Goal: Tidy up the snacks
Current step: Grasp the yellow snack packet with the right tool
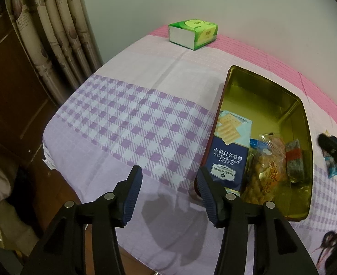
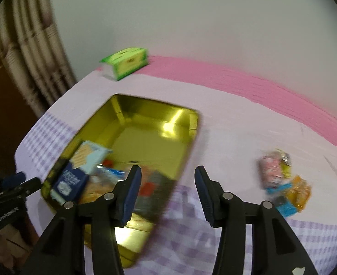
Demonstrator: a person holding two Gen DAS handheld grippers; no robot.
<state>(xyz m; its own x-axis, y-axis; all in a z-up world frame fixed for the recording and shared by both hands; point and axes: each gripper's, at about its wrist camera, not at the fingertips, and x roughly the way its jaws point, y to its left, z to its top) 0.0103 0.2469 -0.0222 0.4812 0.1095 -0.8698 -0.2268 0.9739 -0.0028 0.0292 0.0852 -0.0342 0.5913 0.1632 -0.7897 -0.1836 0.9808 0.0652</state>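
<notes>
While both grippers gape empty, snacks fill a gold tin [image 1: 263,96].
Right gripper [image 2: 168,183] view blurred; loose packets [image 2: 283,181] at right unreadable; left gripper [image 1: 169,184] sharp.

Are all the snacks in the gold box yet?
Not yet. The cracker box and some snack bags already lie in the gold tin. Both grippers, left and right, are open and empty. A few snack packets wait on the tablecloth.

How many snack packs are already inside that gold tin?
3 visible, all at the near end of the tin: blue cracker box left, twisted-snack bag middle, dark wrapped bar right. Others may hide underneath.
</notes>
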